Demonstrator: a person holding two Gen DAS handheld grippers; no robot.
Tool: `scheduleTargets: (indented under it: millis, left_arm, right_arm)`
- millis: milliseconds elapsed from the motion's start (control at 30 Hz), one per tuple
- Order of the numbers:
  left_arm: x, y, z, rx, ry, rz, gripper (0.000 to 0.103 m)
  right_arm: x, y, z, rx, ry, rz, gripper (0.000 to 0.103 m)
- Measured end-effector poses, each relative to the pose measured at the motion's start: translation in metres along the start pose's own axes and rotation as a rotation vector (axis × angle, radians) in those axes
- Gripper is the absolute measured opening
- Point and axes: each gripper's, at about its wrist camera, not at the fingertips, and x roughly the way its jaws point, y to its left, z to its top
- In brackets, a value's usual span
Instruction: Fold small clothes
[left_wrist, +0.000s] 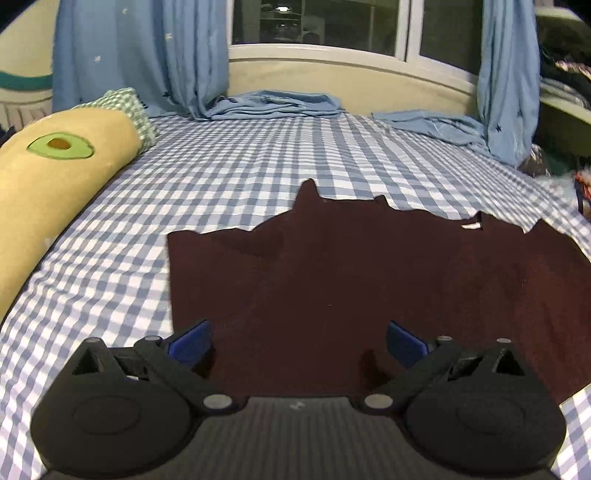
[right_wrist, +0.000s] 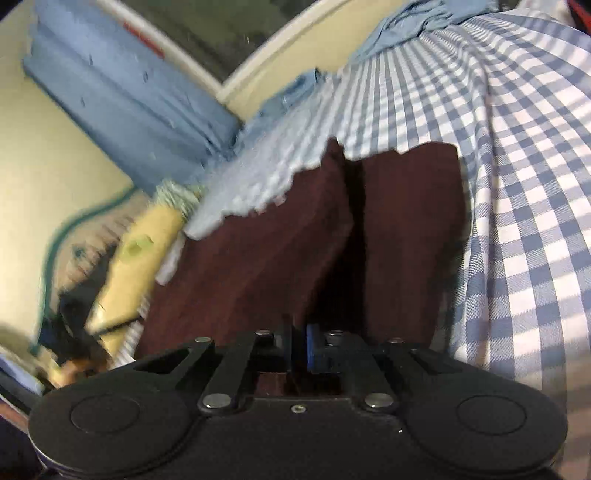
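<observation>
A dark maroon garment (left_wrist: 369, 273) lies spread on the blue-and-white checked bed sheet (left_wrist: 240, 170). My left gripper (left_wrist: 298, 341) is open, with its blue pads low over the garment's near edge and nothing between them. My right gripper (right_wrist: 299, 347) is shut on a raised part of the maroon garment (right_wrist: 280, 243), which hangs in folds in front of it above the checked sheet (right_wrist: 524, 184). The right wrist view is tilted and blurred.
A long yellow avocado pillow (left_wrist: 55, 177) lies along the bed's left side. Blue curtains (left_wrist: 140, 55) hang at the window and pool on the far edge of the bed (left_wrist: 273, 105). Clutter sits at the right (left_wrist: 565, 74).
</observation>
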Motion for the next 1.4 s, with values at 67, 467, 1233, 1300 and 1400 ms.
scheduleTargets:
  millis: [67, 467, 1233, 1300, 1400]
  left_arm:
    - [-0.004, 0.007, -0.001, -0.015, 0.0, 0.007, 0.102]
    - [-0.031, 0.057, -0.02, -0.09, -0.035, -0.211, 0.102]
    - [0.026, 0.118, -0.027, -0.542, 0.143, -0.188, 0.102]
    - [0.036, 0.117, -0.021, -0.539, 0.161, -0.199, 0.102]
    - [0.051, 0.115, -0.015, -0.521, 0.169, -0.212, 0.101]
  right_arm:
    - [-0.014, 0.001, -0.008, 0.024, -0.044, 0.034, 0.006]
    - [-0.032, 0.007, -0.038, -0.059, -0.054, -0.179, 0.04]
    - [0.019, 0.137, -0.04, -0.37, -0.035, -0.175, 0.061]
    - [0.026, 0.145, -0.043, -0.383, -0.025, -0.166, 0.061]
    - [0.031, 0.158, -0.048, -0.424, -0.007, -0.166, 0.062]
